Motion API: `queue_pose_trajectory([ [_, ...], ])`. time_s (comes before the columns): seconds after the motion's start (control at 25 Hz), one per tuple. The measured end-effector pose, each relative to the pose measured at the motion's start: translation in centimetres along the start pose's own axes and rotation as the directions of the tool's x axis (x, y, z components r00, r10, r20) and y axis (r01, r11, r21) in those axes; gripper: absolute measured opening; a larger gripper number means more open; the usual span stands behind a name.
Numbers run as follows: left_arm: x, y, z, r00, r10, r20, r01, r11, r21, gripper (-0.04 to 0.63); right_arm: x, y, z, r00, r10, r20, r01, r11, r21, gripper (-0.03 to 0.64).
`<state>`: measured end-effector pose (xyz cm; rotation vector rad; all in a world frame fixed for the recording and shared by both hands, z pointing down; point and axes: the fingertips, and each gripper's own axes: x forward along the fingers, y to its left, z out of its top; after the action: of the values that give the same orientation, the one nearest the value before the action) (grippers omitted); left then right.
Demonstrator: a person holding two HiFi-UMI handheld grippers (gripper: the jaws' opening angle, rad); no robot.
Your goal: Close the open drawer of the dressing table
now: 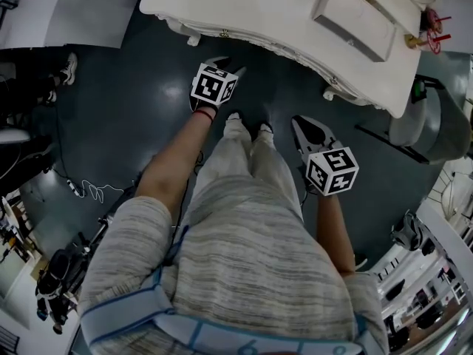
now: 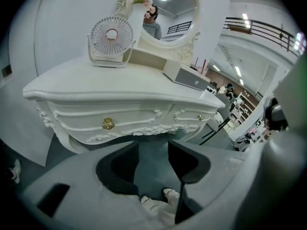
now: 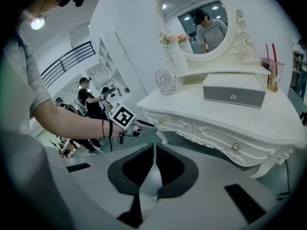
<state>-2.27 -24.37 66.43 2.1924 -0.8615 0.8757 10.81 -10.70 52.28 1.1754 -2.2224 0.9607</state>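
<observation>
The white dressing table (image 1: 295, 13) stands in front of me. Its two front drawers (image 2: 108, 123) (image 3: 235, 146) with gold knobs sit flush in both gripper views, and so does the small grey drawer box (image 3: 233, 94) on the top. My left gripper (image 1: 219, 61) hangs open and empty just short of the table's front edge, with its jaws apart in the left gripper view (image 2: 153, 150). My right gripper (image 1: 301, 122) is lower and farther back, shut on nothing, its jaws touching (image 3: 153, 147). The right gripper view also shows the left gripper (image 3: 144, 125).
On the table top stand a small fan (image 2: 111, 35), an oval mirror (image 3: 196, 18) and a cup with red straws (image 3: 271, 78). A grey stool (image 1: 432, 124) is to the right of the table. Cables (image 1: 89, 191) lie on the dark floor at left. People stand far off.
</observation>
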Motion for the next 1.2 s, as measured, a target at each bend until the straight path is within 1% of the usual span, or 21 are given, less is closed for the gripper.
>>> queue_pose_trajectory([
  [0.16, -1.9, -3.9, 0.6, 0.996, -0.062, 0.057, 0.06, 0.998, 0.027, 0.164, -0.9, 0.2, -0.4, 1.0, -0.004, 0.021, 0.004, 1.0, 0.009, 0.012],
  [0.24, -3.1, -5.9, 1.1, 0.992, -0.09, 0.093, 0.086, 0.995, 0.046, 0.125, -1.3, 0.3, -0.4, 0.999, -0.005, 0.036, 0.005, 1.0, 0.013, 0.012],
  [0.32, -4.3, -7.9, 1.7, 0.985, -0.119, 0.125, 0.112, 0.992, 0.058, 0.093, -1.8, 0.4, -0.3, 0.999, -0.004, 0.053, 0.003, 1.0, 0.018, 0.012],
  [0.48, -6.4, -11.4, 3.0, 0.967, -0.179, 0.18, 0.168, 0.983, 0.077, 0.057, -2.6, 0.4, 0.0, 0.996, 0.002, 0.086, -0.004, 1.0, 0.028, 0.012],
  [0.72, -9.5, -15.9, 4.5, 0.934, -0.266, 0.238, 0.239, 0.962, 0.134, 0.031, -3.8, 1.1, 1.1, 0.987, 0.026, 0.157, -0.033, 0.999, 0.036, 0.011],
  [0.88, -11.2, -18.5, 4.5, 0.916, -0.306, 0.26, 0.277, 0.95, 0.144, 0.029, -4.9, 1.3, 1.5, 0.982, 0.037, 0.184, -0.04, 0.999, 0.014, 0.011],
  [1.0, -12.0, -20.0, 4.4, 0.907, -0.325, 0.269, 0.294, 0.944, 0.149, 0.028, -5.6, 1.2, 1.6, 0.98, 0.042, 0.197, -0.041, 0.999, -0.006, 0.009],
  [1.2, -12.7, -21.8, 4.3, 0.9, -0.345, 0.266, 0.312, 0.937, 0.158, 0.029, -7.0, 1.3, 1.9, 0.976, 0.051, 0.213, -0.046, 0.999, -0.028, 0.009],
])
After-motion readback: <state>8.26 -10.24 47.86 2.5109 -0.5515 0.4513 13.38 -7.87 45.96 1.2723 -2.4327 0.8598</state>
